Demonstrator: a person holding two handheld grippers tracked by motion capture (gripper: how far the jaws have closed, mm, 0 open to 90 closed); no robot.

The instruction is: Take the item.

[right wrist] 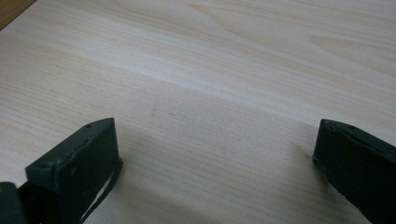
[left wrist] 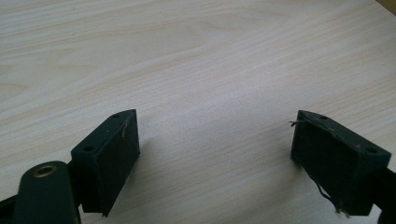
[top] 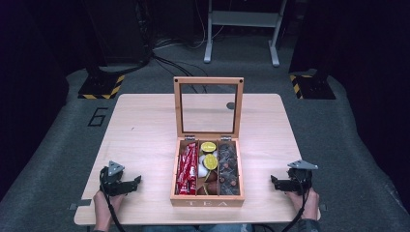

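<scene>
A dark room with grey floor matting surrounds a pale wooden desk (top: 145,125). At lower centre of the high view stands the open tea box (top: 207,199), long axis running up the frame. The left gripper (top: 137,181) and right gripper (top: 273,180), both open and empty, flank it, about equally near.

One wooden tea box (top: 207,202) on one table (top: 145,140), with one glass-paned lid (top: 209,107) standing open. The box has three compartments. Left compartment: red sachets (top: 186,169), apparently four, edges too blurred to separate with certainty. Middle compartment: two yellow-topped capsules (top: 210,154), one white item (top: 202,169), and one or two brown ones below. Right compartment: dark pieces, uncountable. Two grippers: left gripper (top: 137,181), right gripper (top: 273,181). Two hands.
</scene>
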